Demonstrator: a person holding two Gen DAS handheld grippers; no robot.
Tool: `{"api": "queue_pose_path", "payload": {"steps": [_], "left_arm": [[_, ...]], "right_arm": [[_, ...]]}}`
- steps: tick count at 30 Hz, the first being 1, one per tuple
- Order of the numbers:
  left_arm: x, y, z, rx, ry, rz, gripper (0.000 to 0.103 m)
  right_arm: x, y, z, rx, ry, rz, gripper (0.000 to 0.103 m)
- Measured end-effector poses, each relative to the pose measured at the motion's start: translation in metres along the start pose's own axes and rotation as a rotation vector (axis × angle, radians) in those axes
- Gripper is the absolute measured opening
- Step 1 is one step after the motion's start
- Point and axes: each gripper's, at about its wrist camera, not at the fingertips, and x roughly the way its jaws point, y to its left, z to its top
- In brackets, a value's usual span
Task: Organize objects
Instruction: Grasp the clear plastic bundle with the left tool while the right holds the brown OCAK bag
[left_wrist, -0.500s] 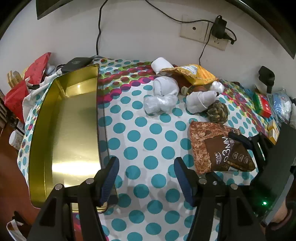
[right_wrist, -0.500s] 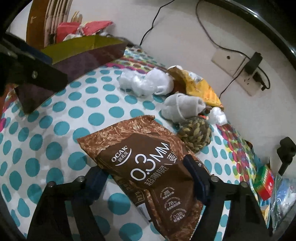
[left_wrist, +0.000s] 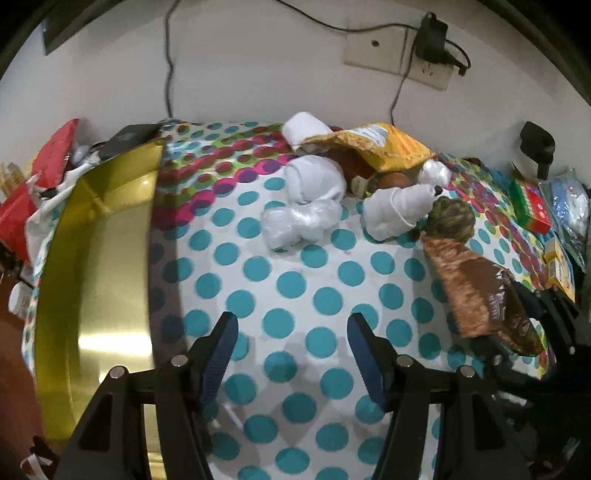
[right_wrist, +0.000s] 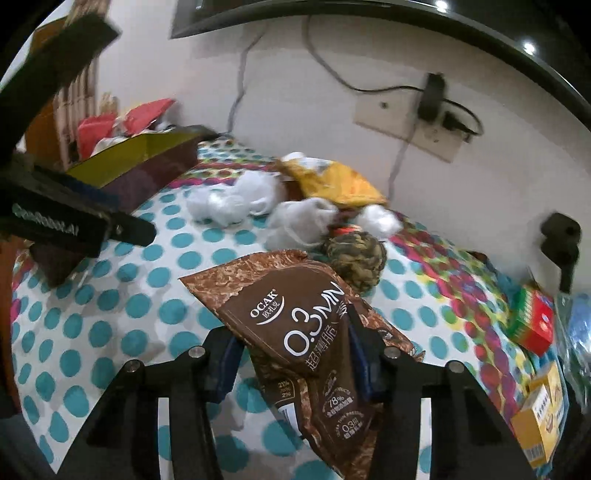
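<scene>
A: Start with what's nearest you. Your right gripper (right_wrist: 293, 354) has its jaws drawn in on the brown snack bag (right_wrist: 295, 332), pinching it across the lower half so the top flares out ahead of the fingers. The bag looks tilted up off the spotted cloth (right_wrist: 110, 295), which suggests you have it ready to carry.

B: And my left?

A: Your left gripper (left_wrist: 291, 347) hangs with its jaws standing wide and nothing between them, only cloth below. It sits just beside the gold tin (left_wrist: 96, 258), probably free to steady the tin or take the next item.

B: So the tin is where things go?

A: That's my reading: it's open, bare inside, and set along the cloth's left edge within easy reach.

B: What's farther back?

A: Beyond the bag, a woven rope ball (right_wrist: 354, 258), then white wrapped bundles (left_wrist: 310, 206) and a yellow pouch (left_wrist: 384, 144) heaped near the wall.

B: Anything you can't make out?

A: Plenty. The bag's bottom edge is cut off below your right fingers. Something round and reddish-brown under the yellow pouch is half covered. The tin's near corner hides behind your left fingers, and the far-right boxes blur at the lens edge.
</scene>
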Motion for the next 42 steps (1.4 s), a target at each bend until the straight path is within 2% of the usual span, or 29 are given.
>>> {"api": "queue_pose_path", "payload": {"steps": [4, 7, 11, 14, 18, 29, 32, 36, 38, 39, 42], "left_arm": [[0.009, -0.009, 0.007, 0.055, -0.012, -0.063, 0.063], [0.019, -0.013, 0.015, 0.076, 0.011, -0.113, 0.063], [0.037, -0.007, 0.028, 0.040, 0.058, -0.087, 0.063], [0.047, -0.001, 0.035, 0.027, 0.074, -0.096, 0.063], [0.050, 0.000, 0.044, 0.066, 0.044, -0.071, 0.063], [0.081, -0.004, 0.064, 0.148, 0.074, -0.008, 0.063], [0.085, -0.006, 0.065, 0.144, 0.062, 0.011, 0.063], [0.089, -0.008, 0.066, 0.121, 0.062, -0.007, 0.063], [0.089, -0.007, 0.066, 0.107, 0.064, -0.011, 0.058], [0.090, -0.006, 0.066, 0.097, 0.065, -0.018, 0.049], [0.088, -0.001, 0.066, 0.075, 0.071, -0.052, 0.045]], "right_arm": [[0.003, -0.027, 0.000, 0.112, 0.002, 0.003, 0.047], [0.005, -0.042, -0.001, 0.185, 0.000, 0.018, 0.047], [0.004, -0.045, -0.001, 0.203, -0.003, 0.019, 0.047], [0.006, -0.046, 0.000, 0.199, 0.002, 0.023, 0.047], [0.007, -0.047, 0.000, 0.202, 0.007, 0.033, 0.048], [0.010, -0.047, 0.001, 0.206, 0.018, 0.045, 0.048], [0.011, -0.048, 0.001, 0.206, 0.020, 0.049, 0.049], [0.013, -0.048, 0.001, 0.209, 0.026, 0.053, 0.049], [0.014, -0.047, 0.002, 0.204, 0.029, 0.050, 0.050], [0.014, -0.047, 0.002, 0.204, 0.029, 0.049, 0.050], [0.015, -0.047, 0.002, 0.205, 0.029, 0.052, 0.050]]}}
